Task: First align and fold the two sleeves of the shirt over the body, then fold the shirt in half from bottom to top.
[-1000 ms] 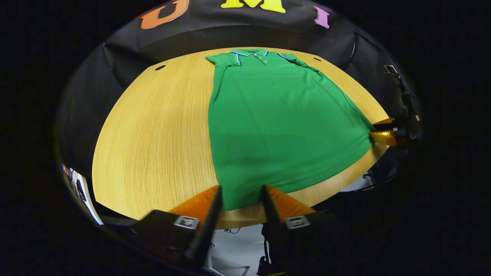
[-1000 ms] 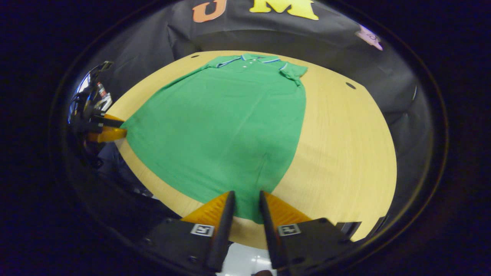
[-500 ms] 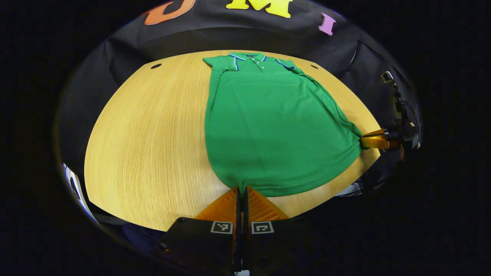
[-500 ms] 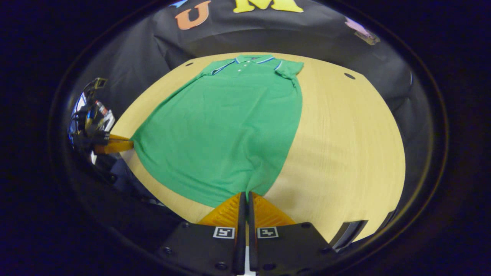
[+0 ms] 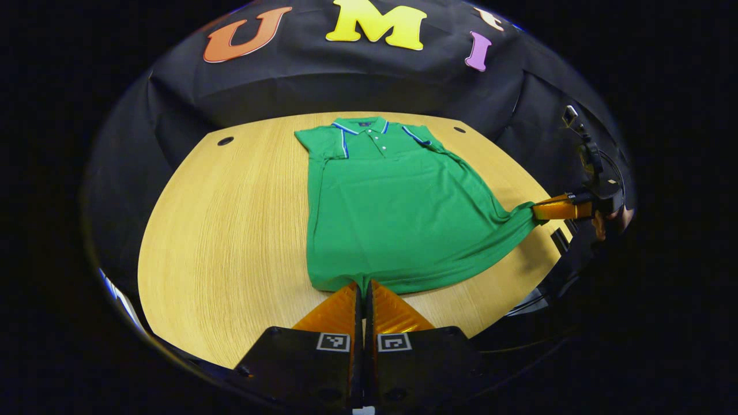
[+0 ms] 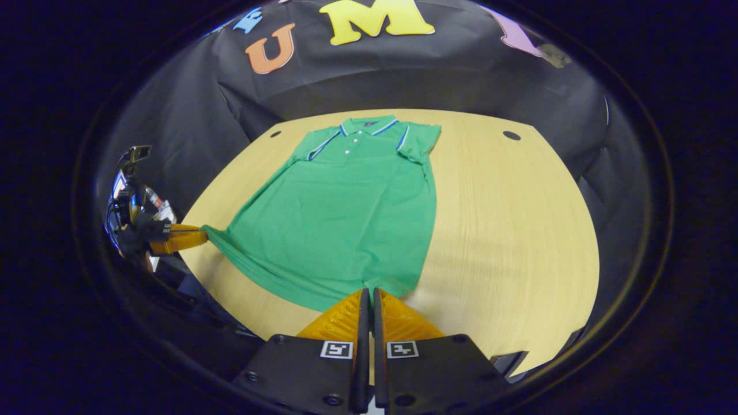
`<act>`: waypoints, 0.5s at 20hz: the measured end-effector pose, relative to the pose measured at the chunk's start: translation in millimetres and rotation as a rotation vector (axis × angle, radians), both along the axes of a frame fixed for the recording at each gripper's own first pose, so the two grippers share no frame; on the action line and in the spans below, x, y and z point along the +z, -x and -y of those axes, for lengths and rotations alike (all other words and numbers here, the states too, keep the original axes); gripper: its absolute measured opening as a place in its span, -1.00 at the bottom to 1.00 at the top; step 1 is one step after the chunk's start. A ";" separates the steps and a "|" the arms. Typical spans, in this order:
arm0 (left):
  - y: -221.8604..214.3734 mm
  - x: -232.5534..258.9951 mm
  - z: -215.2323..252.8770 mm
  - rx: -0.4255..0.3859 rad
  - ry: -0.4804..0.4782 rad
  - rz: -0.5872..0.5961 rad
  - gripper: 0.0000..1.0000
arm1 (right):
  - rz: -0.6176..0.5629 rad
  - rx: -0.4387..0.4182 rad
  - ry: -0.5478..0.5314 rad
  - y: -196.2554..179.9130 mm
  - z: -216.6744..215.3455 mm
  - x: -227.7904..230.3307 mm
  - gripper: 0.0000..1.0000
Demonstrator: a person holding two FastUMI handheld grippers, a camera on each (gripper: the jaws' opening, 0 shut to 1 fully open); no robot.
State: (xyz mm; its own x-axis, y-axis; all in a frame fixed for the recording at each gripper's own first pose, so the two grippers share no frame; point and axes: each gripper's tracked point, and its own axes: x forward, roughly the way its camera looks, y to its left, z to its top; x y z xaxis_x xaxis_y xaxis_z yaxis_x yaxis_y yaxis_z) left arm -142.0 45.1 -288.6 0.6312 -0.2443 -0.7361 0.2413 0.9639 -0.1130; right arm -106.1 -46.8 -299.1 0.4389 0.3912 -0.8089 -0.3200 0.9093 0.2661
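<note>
A green polo shirt (image 5: 398,207) (image 6: 346,213) lies front up on the wooden table (image 5: 230,230), collar at the far side and both sleeves folded in over the body. My left gripper (image 5: 363,283) is shut on the shirt's bottom hem at one corner. My right gripper (image 6: 369,291) is shut on the hem at the other corner. Both hem corners are raised off the table, and the cloth hangs between them. In the left gripper view the right gripper (image 5: 539,210) shows far off at the right; in the right gripper view the left gripper (image 6: 199,235) shows at the left.
The round-edged table (image 6: 519,230) has bare wood on both sides of the shirt and small dark holes (image 5: 225,140) (image 6: 511,135) near its far corners. Black cloth wall stands behind it. A hand (image 5: 611,216) holds the far gripper at the table's edge.
Both grippers went from open around the hem to shut on it. They have since lifted the hem corners off the table and the views have risen.
</note>
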 end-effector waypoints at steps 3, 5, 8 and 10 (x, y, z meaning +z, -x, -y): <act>-20.1 15.8 2.4 0.026 0.034 0.017 -0.93 | 0.061 -0.021 -0.017 -31.1 2.0 21.4 -0.87; -37.2 30.3 -0.5 0.029 0.033 0.056 -0.93 | 0.093 -0.049 -0.027 -52.5 4.0 33.1 -0.87; -66.8 54.3 -2.5 0.040 0.043 0.114 -0.93 | 0.130 -0.070 -0.038 -82.3 6.2 47.7 -0.87; -83.8 65.4 -6.8 0.052 0.048 0.145 -0.94 | 0.163 -0.072 -0.045 -101.4 4.4 59.1 -0.87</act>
